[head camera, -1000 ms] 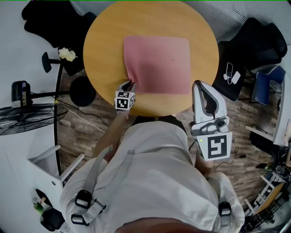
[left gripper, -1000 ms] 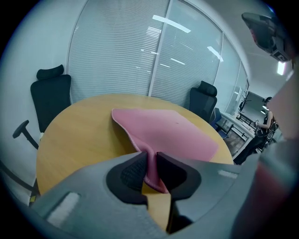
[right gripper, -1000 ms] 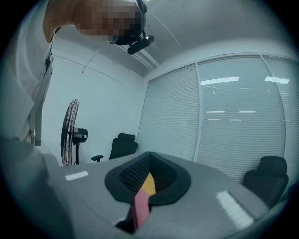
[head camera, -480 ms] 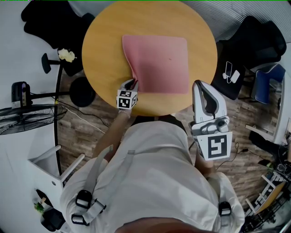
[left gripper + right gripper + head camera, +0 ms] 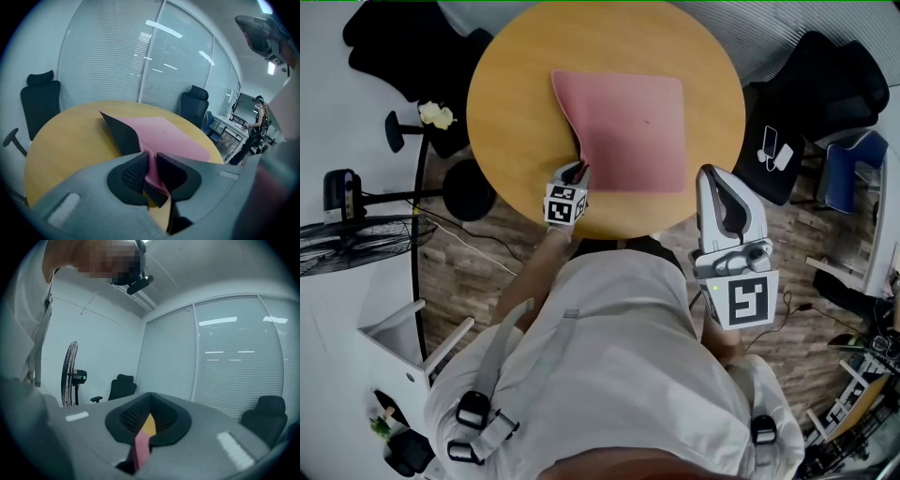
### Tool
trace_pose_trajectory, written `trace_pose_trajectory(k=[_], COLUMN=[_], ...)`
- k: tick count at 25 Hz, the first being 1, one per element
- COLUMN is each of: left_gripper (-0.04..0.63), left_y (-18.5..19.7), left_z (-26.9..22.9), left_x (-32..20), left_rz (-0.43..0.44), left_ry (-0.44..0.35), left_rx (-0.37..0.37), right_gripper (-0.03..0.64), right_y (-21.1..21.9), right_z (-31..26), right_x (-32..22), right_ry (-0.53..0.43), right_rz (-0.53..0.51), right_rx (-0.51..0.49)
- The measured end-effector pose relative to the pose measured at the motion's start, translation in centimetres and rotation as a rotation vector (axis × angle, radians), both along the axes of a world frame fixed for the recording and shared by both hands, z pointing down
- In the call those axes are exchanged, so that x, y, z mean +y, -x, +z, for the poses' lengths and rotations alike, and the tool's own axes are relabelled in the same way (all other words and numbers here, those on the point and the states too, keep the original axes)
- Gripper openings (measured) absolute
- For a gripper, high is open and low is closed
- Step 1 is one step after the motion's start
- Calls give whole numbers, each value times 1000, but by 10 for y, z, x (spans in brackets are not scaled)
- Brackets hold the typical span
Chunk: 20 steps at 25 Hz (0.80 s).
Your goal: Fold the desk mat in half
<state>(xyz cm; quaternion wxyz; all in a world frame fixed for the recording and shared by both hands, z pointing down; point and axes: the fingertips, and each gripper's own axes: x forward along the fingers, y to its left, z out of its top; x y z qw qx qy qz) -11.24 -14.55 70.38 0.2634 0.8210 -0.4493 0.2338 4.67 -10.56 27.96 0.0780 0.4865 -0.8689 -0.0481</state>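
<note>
The round, light-wood table (image 5: 516,112) carries the work. The pink, rectangular desk mat with a dark underside (image 5: 637,131) lies across the middle and right part of the tabletop, its near edge close to the tabletop's near edge. Most of the mat rests flat. Only its near-left corner is raised, and the left edge curls up with it, which exposes the dark underside in the left gripper view.

The right gripper (image 5: 719,180) is held beyond the tabletop's near-right edge, off the mat and touching nothing. Its jaws meet at the tips and grip nothing. The pink and yellow slivers visible through the hollow behind the tips are the mat and table beyond. This position probably keeps the gripper clear of the fold path until it is needed.

The left gripper (image 5: 151,164) stands at the mat's near-left corner, angled downward. Its jaws are narrowly apart and clamped on that corner, with the ribbed pads (image 5: 132,172) pressing on both faces. Gripping a corner allows one edge to be peeled up and carried toward the opposite edge. The fold is judged to be at its opening stage.

Limits of view: the person's torso (image 5: 609,356) covers part of the tabletop's near edge in the head view. The gripped corner is hidden there behind the left gripper's marker cube (image 5: 564,204). The direction of the intended fold cannot be determined.
</note>
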Motion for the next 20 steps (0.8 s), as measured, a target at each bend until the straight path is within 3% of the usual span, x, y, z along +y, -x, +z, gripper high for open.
trace_pose_trajectory(k=[20], left_gripper=[52], left_y=[-43], left_z=[-7], left_x=[-3], left_rz=[76], left_ry=[-8], left_rx=[5], right_gripper=[5], right_y=[-25], right_z=[-3], right_x=[0], right_ry=[-8], right_rz=[17], right_rx=[-11])
